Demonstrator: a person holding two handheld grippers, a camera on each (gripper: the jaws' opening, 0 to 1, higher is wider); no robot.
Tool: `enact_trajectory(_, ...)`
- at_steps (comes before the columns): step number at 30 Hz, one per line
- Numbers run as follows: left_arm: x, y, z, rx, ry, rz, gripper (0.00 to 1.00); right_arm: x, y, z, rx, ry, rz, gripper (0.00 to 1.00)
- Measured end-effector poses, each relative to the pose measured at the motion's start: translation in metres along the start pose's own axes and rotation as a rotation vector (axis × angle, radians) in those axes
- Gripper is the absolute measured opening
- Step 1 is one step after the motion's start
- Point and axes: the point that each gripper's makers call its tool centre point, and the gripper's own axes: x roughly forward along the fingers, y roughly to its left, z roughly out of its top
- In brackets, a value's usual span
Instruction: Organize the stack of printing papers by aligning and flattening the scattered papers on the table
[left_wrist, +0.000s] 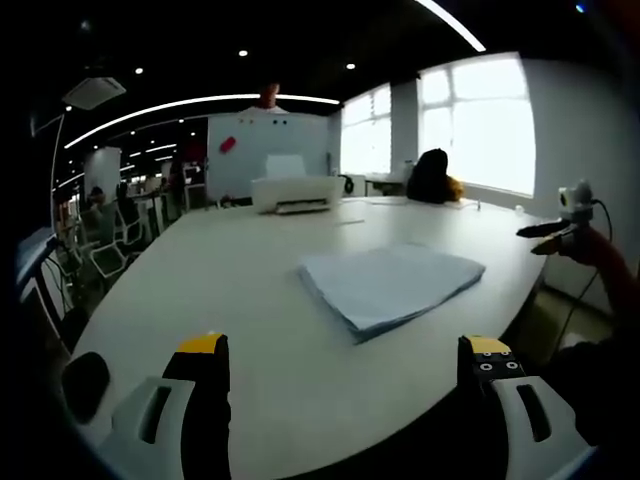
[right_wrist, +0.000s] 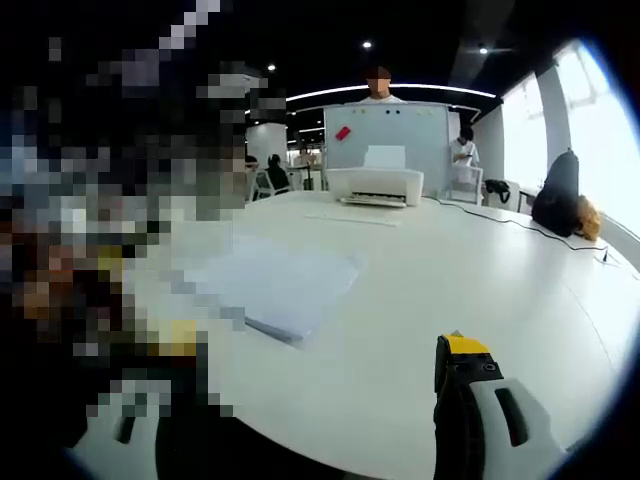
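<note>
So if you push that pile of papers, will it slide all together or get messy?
Probably messy: the paper stack is loose sheets with uneven edges, so top ones would likely slide first. The white table looks smooth. Lifted, they'd probably flop.

A white printer stands before a whiteboard; a dark bag, perhaps a backpack, sits nearby.

Mosaic perhaps hides the right gripper's left finger.

Pale blue-grey papers on a white table; white printer, yellow-tipped black left gripper.
</note>
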Motion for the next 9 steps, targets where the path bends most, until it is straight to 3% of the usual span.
enact_trajectory(9, -0.0002, -0.0076, -0.0006, 0.0, 0.001, -0.003, 0.97, 0.0017, 0.0009, -0.0019, 0.002, 0.008, 0.009, 0.9)
